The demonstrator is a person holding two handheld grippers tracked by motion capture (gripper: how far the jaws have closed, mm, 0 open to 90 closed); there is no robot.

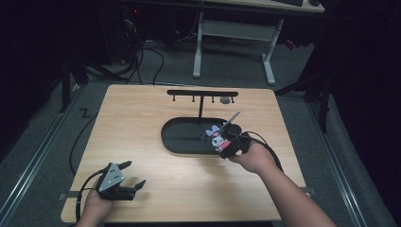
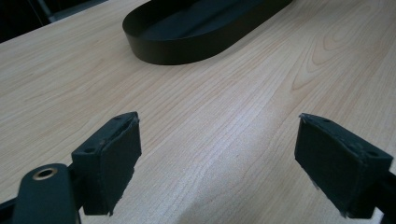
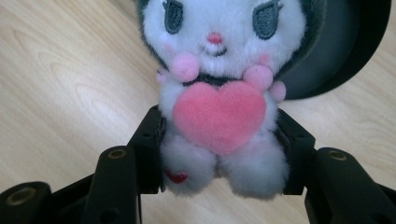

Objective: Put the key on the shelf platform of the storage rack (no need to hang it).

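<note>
Wooden table (image 1: 142, 142): plush toy (image 3: 219, 107) squeezed between right gripper (image 3: 219, 154) jaws.

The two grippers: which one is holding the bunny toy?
The right gripper. Its jaws squeeze the plush toy with the pink heart, over the black tray's right end. The left gripper is wide open, with nothing between its jaws.

plush toy (image 3: 217, 100) ears cut off at top edge, lower sides hidden by jaws, black tray (image 2: 196, 28) far end cropped
</note>
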